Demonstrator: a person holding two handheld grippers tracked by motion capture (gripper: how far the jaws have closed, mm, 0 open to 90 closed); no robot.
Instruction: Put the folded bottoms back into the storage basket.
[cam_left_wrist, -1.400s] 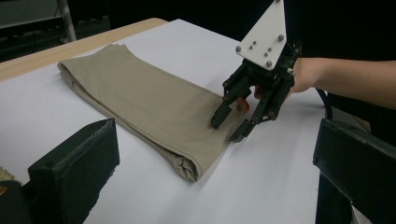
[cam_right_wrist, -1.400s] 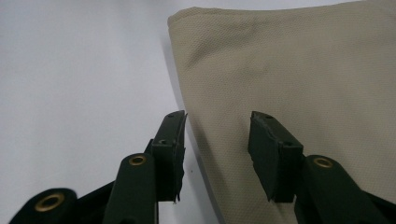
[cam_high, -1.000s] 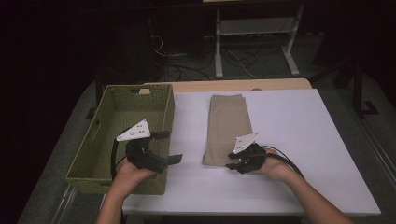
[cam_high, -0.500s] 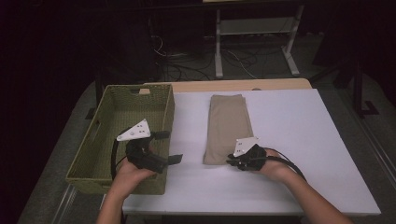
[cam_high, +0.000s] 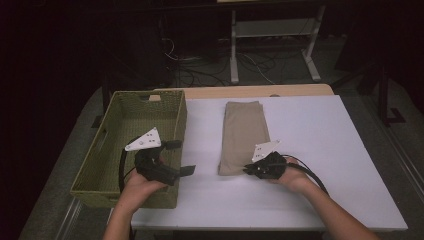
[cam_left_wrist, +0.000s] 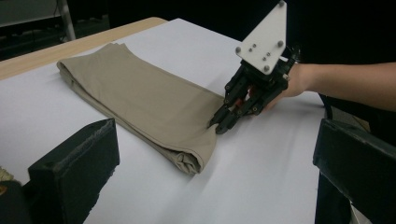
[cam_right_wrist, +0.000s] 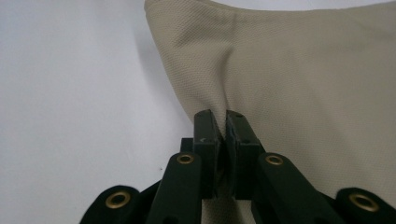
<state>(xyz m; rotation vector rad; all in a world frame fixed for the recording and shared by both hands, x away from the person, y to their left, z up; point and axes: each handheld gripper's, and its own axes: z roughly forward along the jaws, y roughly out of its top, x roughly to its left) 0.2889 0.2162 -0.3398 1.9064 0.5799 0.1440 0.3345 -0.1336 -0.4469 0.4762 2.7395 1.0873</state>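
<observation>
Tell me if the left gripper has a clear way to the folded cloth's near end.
Probably yes: the left gripper, open, faces the folded cloth across bare table; the right gripper pinches its other near corner.

Folded khaki trousers (cam_high: 243, 136): one, mid-table, lying flat.
Green woven basket (cam_high: 113, 134): one, on the left.
White table (cam_high: 320, 150): one.
Handheld grippers: two, left gripper (cam_high: 186, 170) near the basket, right gripper (cam_high: 247, 170) at the trousers' near edge.
Hands: two, one per gripper.
</observation>
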